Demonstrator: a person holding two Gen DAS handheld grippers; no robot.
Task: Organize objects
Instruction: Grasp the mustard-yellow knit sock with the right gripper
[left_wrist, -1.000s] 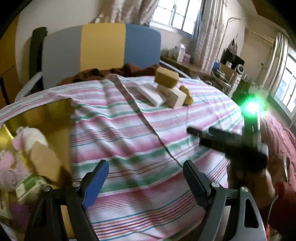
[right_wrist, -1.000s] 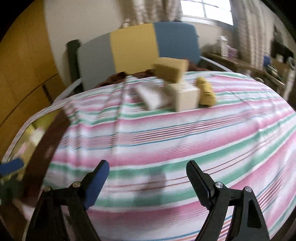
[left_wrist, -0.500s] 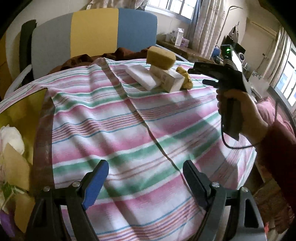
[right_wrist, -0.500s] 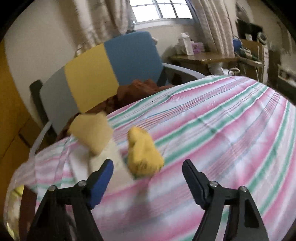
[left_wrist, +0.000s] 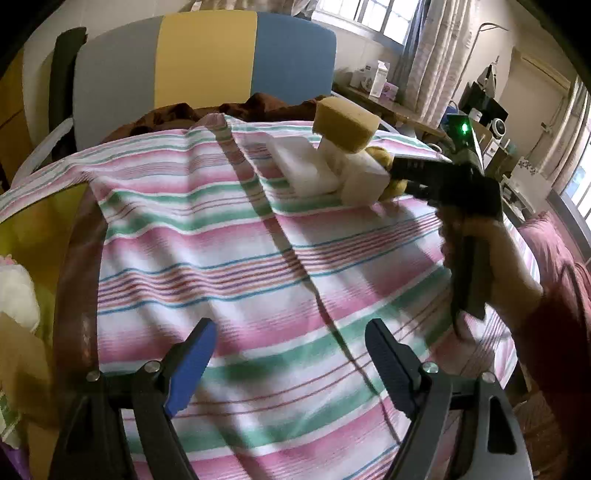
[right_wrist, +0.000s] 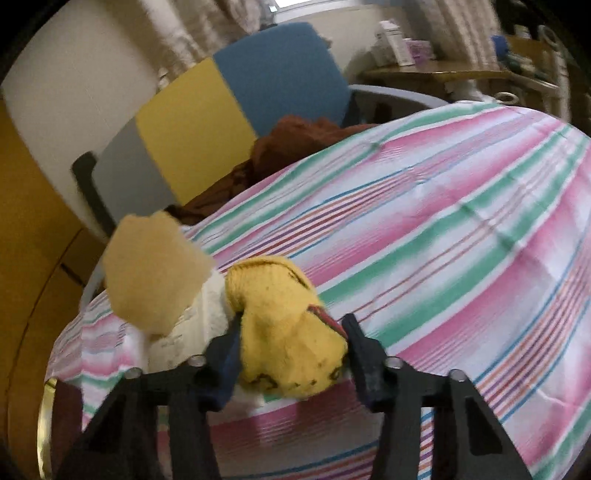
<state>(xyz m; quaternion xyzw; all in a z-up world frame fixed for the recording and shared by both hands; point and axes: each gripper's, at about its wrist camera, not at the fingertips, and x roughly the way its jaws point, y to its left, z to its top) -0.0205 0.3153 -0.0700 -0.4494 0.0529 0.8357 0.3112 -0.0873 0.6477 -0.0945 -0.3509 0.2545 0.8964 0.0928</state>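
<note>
A pile lies at the far side of the striped bed cover (left_wrist: 258, 266): a tan sponge (left_wrist: 345, 125) on top of two white blocks (left_wrist: 306, 168), with a yellow knitted toy (right_wrist: 291, 332) beside them. My right gripper (right_wrist: 290, 339) has the toy between its fingers. Its jaws are closing and both pads touch the toy's sides. In the left wrist view a hand (left_wrist: 491, 266) holds the right gripper (left_wrist: 399, 171) against the pile. My left gripper (left_wrist: 288, 332) hovers open over the near part of the cover, with nothing between its fingers.
A yellow box (left_wrist: 48, 221) with soft toys and packets stands at the left edge of the bed. Behind the bed are a grey, yellow and blue chair back (left_wrist: 207, 62) and a brown cloth (left_wrist: 258, 105). A cluttered desk (left_wrist: 399, 107) lies at the far right.
My right gripper swept from the box side across to the far pile, and its jaws narrowed around the yellow toy. The left gripper drifted a little forward, still open.
</note>
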